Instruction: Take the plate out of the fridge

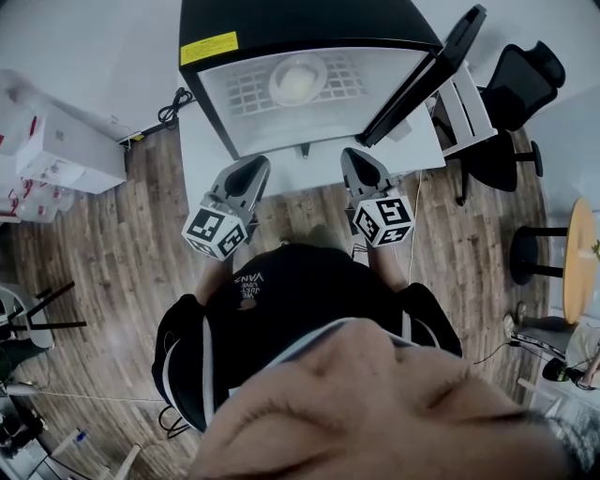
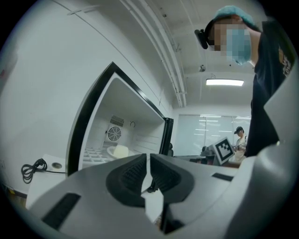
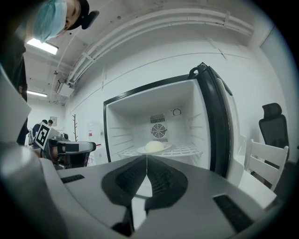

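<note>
While the left gripper [image 1: 255, 161] and right gripper [image 1: 354, 154] both hang closed and empty outside the open black fridge [image 1: 300, 19], the round white plate [image 3: 154, 148] with its pale mound sits mid white wire shelf [image 3: 187, 150], dead ahead of the right gripper.

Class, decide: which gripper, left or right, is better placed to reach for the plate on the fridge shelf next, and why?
Probably the right gripper: in its view the plate sits straight ahead of its shut jaws. The left gripper sees it off to one side.
</note>
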